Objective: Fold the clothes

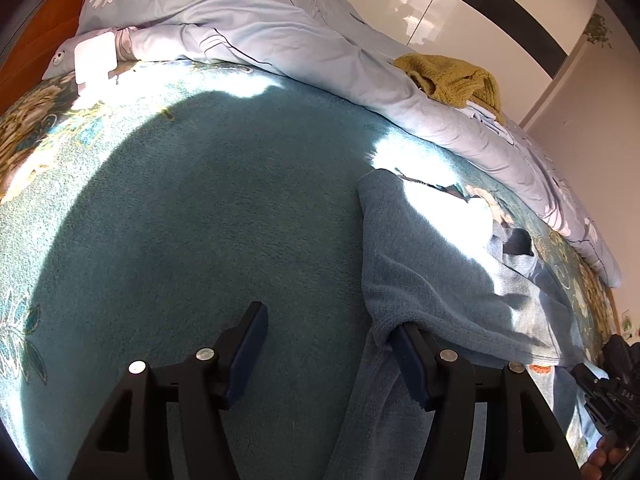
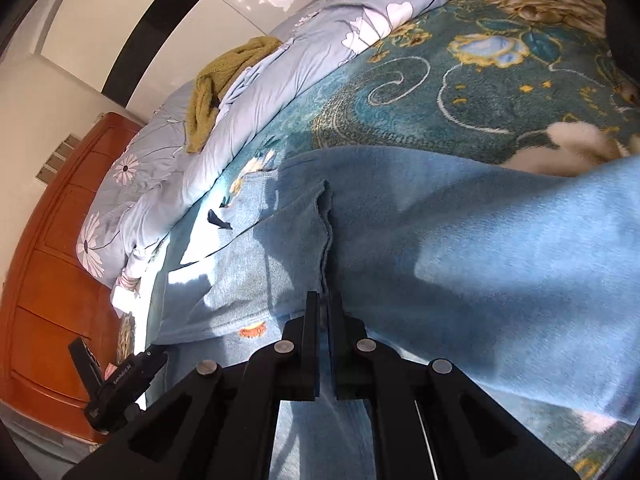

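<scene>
Blue fleece lay on the bed point(image 1: 200, 220), which had a green flowery blanket on top. That fleece was the garment point(image 2: 480, 260) to be folded. It was spread out over the bed's near side, and one part ran long and narrow, like a sleeve or a leg. The right tongs point(image 2: 324, 304) were pinched together on a bunched edge of the garment, with cloth squeezed between them. The left tongs point(image 1: 332, 344) were wide apart and held nothing. One of the left fingers point(image 1: 408, 360) touched the garment's edge, and the cloth draped over it. So the garment lay just to the right of the left tongs, and its long part ran away from them. I think the left tongs needed to slide right to catch that edge. A yellow sweater point(image 1: 452, 80) sat far back on a pale quilt point(image 1: 280, 32).
</scene>
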